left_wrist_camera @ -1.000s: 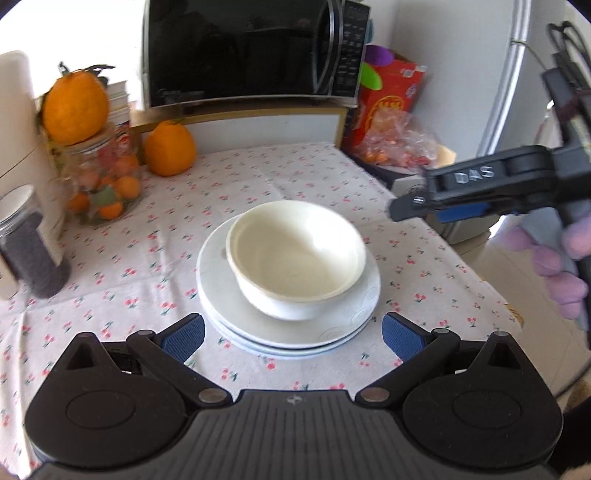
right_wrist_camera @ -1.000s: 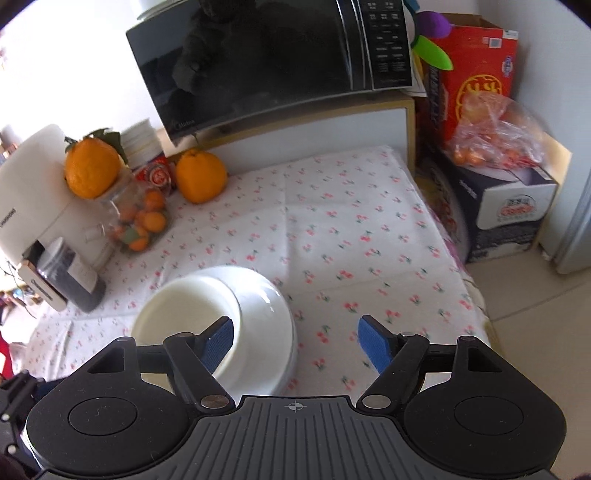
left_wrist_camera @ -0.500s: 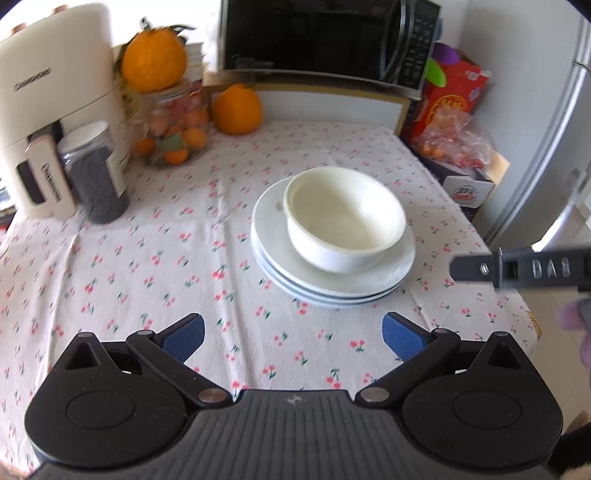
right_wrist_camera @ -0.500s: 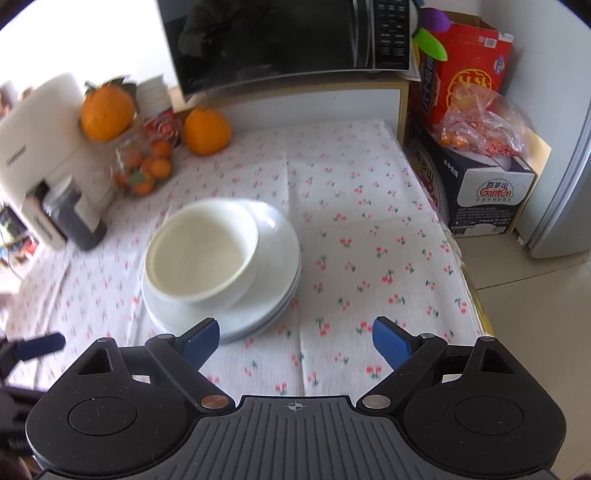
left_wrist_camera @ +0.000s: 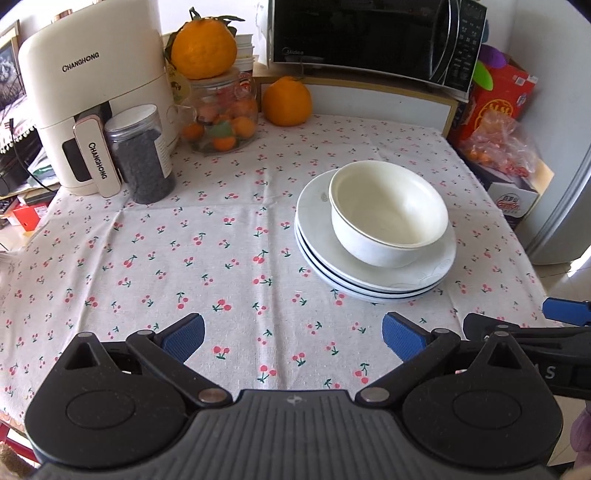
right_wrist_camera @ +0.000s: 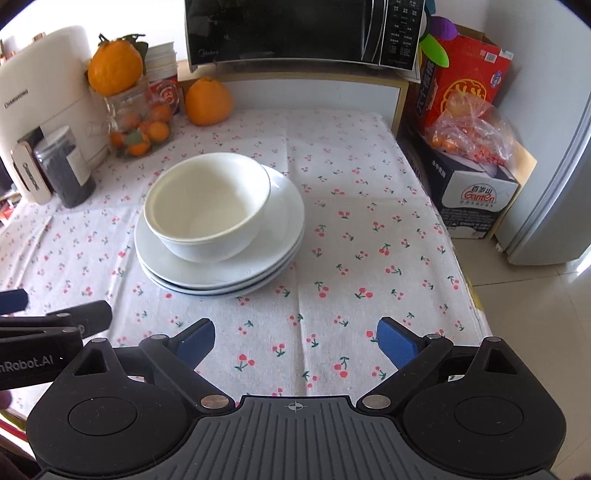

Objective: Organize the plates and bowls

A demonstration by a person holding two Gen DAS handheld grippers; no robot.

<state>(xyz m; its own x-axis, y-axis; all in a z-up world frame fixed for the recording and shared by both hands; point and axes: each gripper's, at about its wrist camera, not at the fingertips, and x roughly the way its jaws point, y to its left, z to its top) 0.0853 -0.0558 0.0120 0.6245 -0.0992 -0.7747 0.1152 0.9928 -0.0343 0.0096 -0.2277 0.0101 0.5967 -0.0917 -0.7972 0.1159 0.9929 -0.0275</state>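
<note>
The bowl (left_wrist_camera: 389, 214) and plates (left_wrist_camera: 373, 275) look like glossy, smooth white ceramic. A matt printed cloth (left_wrist_camera: 207, 258) covers the table. Each claw (left_wrist_camera: 293, 338) (right_wrist_camera: 295, 338) is matt black plastic with textured blue pads (left_wrist_camera: 400, 338). The microwave (right_wrist_camera: 295, 29) door is glossy.

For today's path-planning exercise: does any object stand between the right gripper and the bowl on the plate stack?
Nothing visible does. In the right wrist view, only bare cherry-print tablecloth lies between the open right gripper and the bowl, which sits on the stacked plates. The left gripper is off to the side, also open.
</note>
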